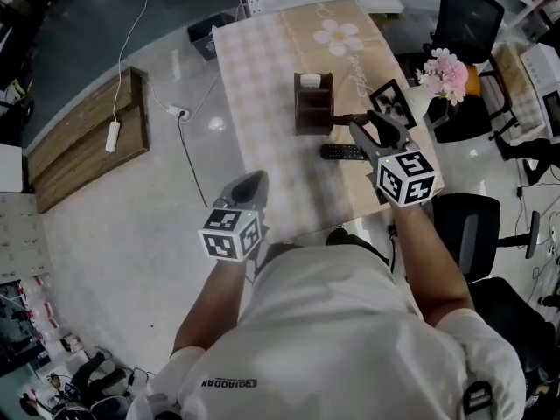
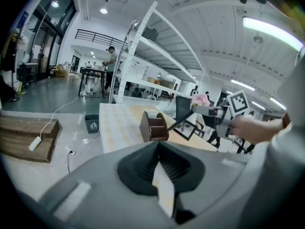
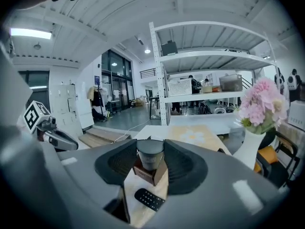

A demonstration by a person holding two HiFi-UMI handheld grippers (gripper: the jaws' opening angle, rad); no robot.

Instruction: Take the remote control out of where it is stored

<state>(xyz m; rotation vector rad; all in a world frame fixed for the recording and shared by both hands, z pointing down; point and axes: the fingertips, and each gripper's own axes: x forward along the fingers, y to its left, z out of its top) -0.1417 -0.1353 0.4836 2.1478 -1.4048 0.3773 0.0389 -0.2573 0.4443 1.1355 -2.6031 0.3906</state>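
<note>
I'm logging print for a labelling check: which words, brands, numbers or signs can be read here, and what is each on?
"QIAODAN": on the back of the person's white shirt, upside down in the head view.
The cursive writing beside the flower on the tablecloth: too blurred to read.
White symbol on the bin: a small picture sign, with no words that can be made out.
No numbers can be read anywhere.

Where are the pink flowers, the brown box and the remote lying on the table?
pink flowers (image 1: 444, 70), head view, middle of the bunch.
brown box (image 1: 313, 112), head view, its wooden side.
remote on the table (image 1: 341, 152), head view, middle of its top.
</note>
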